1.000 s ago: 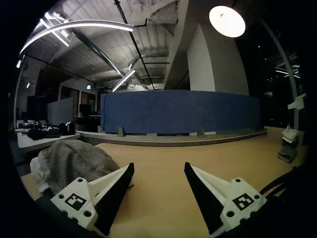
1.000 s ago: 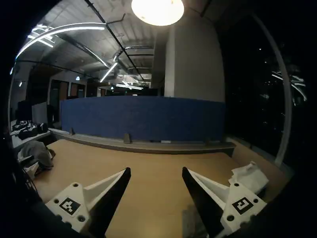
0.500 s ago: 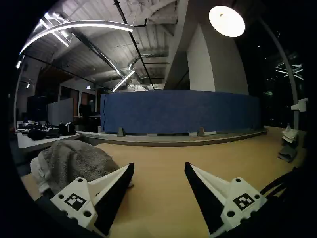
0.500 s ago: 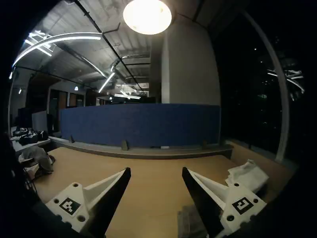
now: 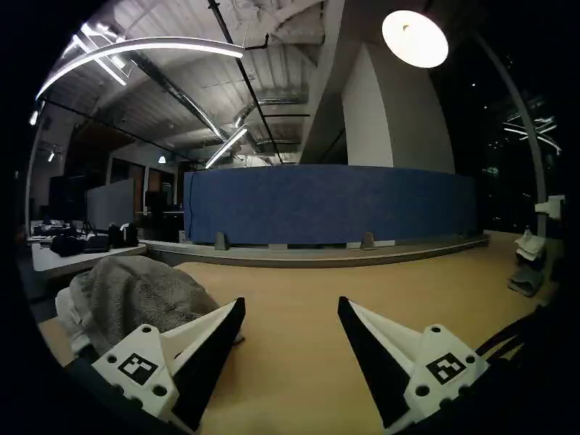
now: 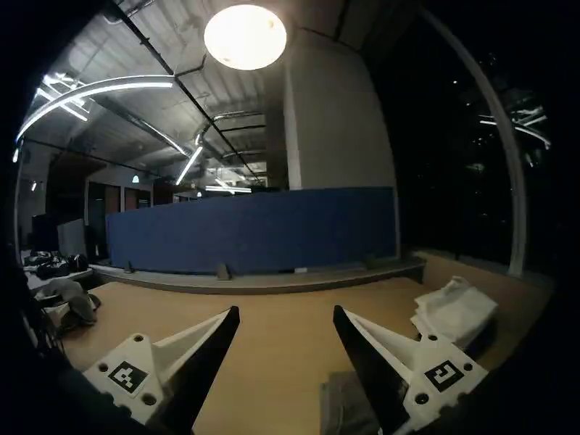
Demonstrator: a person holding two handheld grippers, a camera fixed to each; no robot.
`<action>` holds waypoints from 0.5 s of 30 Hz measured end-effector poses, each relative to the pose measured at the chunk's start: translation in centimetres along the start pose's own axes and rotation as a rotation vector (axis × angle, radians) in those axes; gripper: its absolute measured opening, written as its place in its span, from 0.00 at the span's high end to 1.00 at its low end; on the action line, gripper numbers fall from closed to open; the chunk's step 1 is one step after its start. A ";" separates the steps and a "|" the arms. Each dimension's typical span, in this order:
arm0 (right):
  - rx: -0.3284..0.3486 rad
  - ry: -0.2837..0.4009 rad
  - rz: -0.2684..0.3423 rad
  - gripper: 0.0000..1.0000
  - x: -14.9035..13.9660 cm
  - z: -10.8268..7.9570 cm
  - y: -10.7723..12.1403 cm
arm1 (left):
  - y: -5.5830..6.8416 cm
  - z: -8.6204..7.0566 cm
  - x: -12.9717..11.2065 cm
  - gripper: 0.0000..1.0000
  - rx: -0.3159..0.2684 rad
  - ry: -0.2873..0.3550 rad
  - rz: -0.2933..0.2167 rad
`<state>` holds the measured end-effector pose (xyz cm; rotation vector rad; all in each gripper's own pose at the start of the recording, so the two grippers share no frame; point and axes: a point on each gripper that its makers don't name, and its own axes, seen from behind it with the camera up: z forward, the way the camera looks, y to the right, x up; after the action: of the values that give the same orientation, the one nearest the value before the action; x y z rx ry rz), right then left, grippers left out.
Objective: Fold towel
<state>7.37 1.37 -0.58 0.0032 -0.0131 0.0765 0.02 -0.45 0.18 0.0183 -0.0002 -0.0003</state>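
Observation:
In the left gripper view my left gripper [image 5: 291, 308] stands open over the wooden table [image 5: 304, 326], nothing between its fingers. A grey towel [image 5: 134, 293] lies heaped on a white towel at the left, just beyond the left finger. In the right gripper view my right gripper [image 6: 286, 313] is open above the table [image 6: 283, 319] too. A folded white towel [image 6: 455, 310] lies at the right beyond its right finger. A grey cloth [image 6: 344, 395] shows low down beside that finger. The grey heap [image 6: 67, 296] is small at the far left.
A blue partition [image 5: 326, 204] runs along the table's far edge on a raised ledge. Another desk [image 5: 72, 254] with dark items stands at the left. More folded cloth [image 5: 528, 257] sits at the far right. A round lamp [image 6: 245, 36] hangs overhead.
The right gripper has swung to the right: the white towel and the grey cloth beside its finger have come further into view. The left gripper has stayed still.

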 end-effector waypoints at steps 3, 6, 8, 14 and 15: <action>-0.009 0.005 0.014 0.00 -0.9 0.0 0.7 | 0.0 0.0 0.0 0.05 0.000 0.000 0.000; -0.016 0.007 0.029 0.00 -1.8 0.1 1.2 | 0.0 0.0 0.0 0.05 0.000 0.000 0.000; -0.012 0.010 0.029 0.00 -2.4 0.2 1.3 | 0.0 0.0 0.0 0.05 0.000 0.000 0.000; -0.014 0.016 0.020 0.00 -3.6 0.7 1.4 | 0.0 -0.1 0.0 0.05 0.000 0.000 0.000; -0.013 0.015 0.022 0.00 -3.9 0.7 1.4 | 0.0 0.0 0.0 0.05 0.000 0.000 0.000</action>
<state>3.42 2.42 0.11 -0.0100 0.0010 0.0982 0.04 -0.45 0.13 0.0183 -0.0003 -0.0003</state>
